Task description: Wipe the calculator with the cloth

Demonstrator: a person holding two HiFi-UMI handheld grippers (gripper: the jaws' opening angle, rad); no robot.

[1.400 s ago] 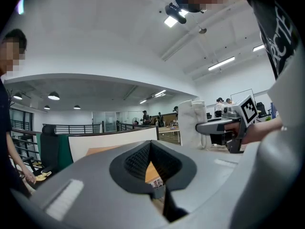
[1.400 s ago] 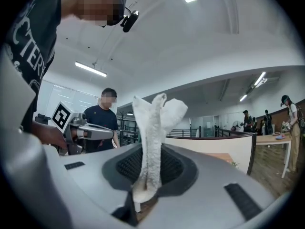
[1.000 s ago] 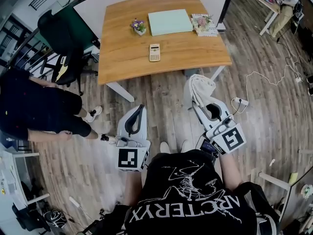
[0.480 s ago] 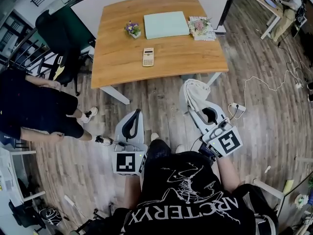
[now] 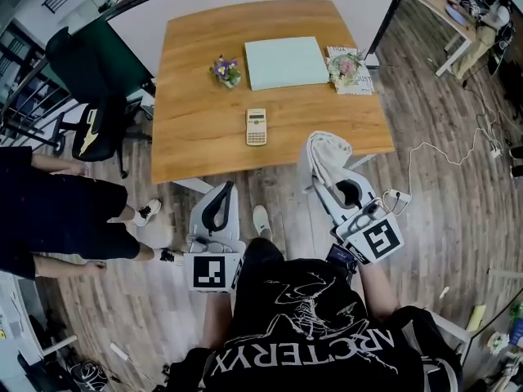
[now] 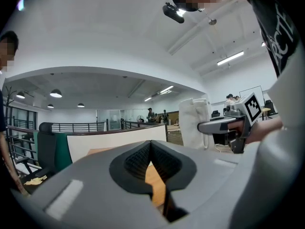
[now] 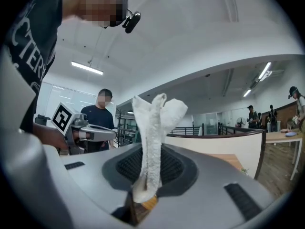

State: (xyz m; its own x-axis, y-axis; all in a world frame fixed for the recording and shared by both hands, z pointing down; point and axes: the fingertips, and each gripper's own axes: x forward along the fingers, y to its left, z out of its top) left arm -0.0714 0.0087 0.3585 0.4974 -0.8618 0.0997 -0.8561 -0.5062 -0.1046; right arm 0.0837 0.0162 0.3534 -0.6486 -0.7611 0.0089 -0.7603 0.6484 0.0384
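A beige calculator lies flat near the middle of the wooden table. My right gripper is held at the table's front right edge, shut on a white cloth that stands up out of its jaws. In the right gripper view the cloth rises from the closed right gripper. My left gripper hovers over the floor just short of the table's front edge. Its jaws meet with nothing between them in the left gripper view.
A pale green pad, a small flower pot and a bouquet on a book sit on the far half of the table. A black chair and a person in dark clothes are at the left. A cable lies on the floor at the right.
The table has come closer to both grippers. The cloth now reaches the table's front edge. Both grippers keep their states.
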